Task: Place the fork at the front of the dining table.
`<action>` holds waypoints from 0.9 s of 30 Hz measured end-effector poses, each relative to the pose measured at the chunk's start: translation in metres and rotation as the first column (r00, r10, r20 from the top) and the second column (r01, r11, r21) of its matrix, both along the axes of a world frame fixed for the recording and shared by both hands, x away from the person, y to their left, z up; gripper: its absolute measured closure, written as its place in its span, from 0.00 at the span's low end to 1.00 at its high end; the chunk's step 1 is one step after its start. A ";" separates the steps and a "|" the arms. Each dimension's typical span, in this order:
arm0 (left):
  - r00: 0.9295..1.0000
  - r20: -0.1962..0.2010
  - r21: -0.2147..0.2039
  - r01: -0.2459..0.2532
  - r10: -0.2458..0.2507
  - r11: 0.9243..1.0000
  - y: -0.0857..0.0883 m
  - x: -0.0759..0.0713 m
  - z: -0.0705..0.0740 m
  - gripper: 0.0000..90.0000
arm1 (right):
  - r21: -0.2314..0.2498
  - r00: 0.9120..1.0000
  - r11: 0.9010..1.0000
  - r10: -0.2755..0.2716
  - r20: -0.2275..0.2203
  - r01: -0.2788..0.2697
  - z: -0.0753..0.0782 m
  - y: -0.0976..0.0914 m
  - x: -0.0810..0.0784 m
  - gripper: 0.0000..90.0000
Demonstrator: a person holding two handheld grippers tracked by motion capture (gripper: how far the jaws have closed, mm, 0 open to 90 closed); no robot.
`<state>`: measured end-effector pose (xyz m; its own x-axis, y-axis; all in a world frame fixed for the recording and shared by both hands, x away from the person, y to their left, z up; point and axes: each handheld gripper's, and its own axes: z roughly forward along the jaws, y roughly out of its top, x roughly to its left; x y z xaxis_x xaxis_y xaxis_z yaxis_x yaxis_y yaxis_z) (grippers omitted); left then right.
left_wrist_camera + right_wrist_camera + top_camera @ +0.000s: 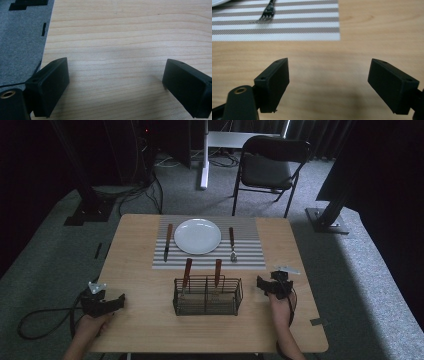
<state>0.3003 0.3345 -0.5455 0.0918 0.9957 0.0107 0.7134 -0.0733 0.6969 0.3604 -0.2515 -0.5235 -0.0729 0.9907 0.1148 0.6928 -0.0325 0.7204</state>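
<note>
**Table setting: grippers parked beside the cutlery basket**

The black wire-mesh cutlery basket (208,296) stands at the near centre of the wooden table (140,320), holding two upright wooden-handled utensils (187,270). The left gripper (117,302) rests near left, the right gripper (260,283) just right of the basket; both have jaws spread wide, holding nothing. Judged step: pre-reach. The next move likely calls for closing on a utensil handle. On the striped placemat (250,257), a fork (232,245) and knife (168,241) flank the white round plate (197,236).
</note>
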 end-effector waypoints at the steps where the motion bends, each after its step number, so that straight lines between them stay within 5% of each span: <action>1: 1.000 0.000 0.000 0.000 0.000 1.000 0.000 0.000 0.000 0.08 | 0.000 1.000 1.000 -0.006 0.002 0.006 -0.001 -0.003 -0.003 0.19; 13: 1.000 0.000 0.000 0.000 0.000 1.000 0.000 0.000 0.000 0.08 | -0.072 0.998 0.996 -0.041 0.047 0.044 0.002 -0.023 -0.041 0.19; 27: 1.000 -0.001 -0.001 -0.001 0.001 1.000 0.000 0.000 0.000 0.08 | -0.084 0.994 0.991 -0.097 0.045 0.101 -0.004 -0.050 -0.064 0.17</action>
